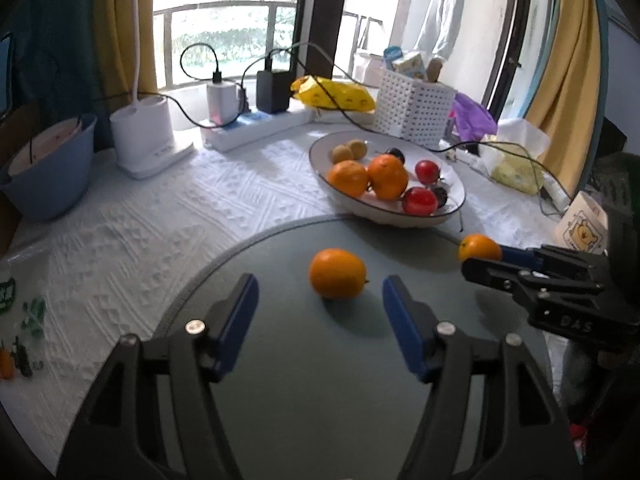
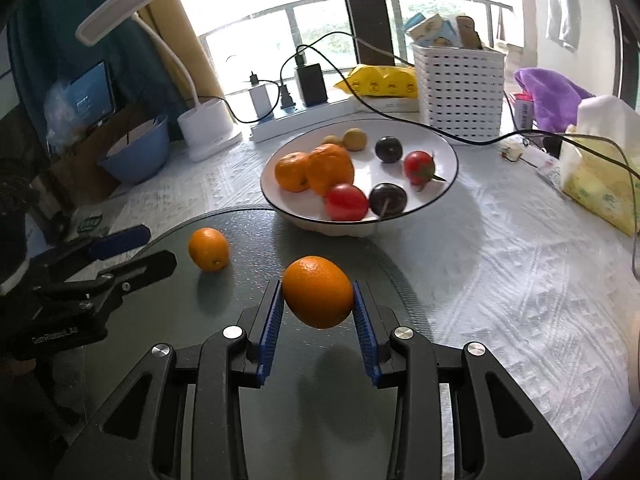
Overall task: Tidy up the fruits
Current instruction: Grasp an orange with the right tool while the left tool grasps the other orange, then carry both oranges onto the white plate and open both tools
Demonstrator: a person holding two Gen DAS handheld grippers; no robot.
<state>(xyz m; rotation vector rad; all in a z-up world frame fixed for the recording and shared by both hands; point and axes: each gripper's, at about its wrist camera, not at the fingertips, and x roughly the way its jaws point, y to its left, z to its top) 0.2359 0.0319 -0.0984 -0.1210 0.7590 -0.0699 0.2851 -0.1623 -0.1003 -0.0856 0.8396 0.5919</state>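
A loose orange lies on the round grey-green mat; it also shows in the right wrist view. My left gripper is open, its blue fingers on either side of and just short of that orange. My right gripper is shut on a second orange and holds it above the mat; this orange also shows in the left wrist view. A white bowl behind the mat holds two oranges, two tomatoes, dark plums and small yellow-green fruits; it shows in the left wrist view too.
A white perforated basket, a power strip with chargers and cables, a white desk lamp, a blue basin, a yellow snack bag and a tissue pack stand around the bowl on the white cloth.
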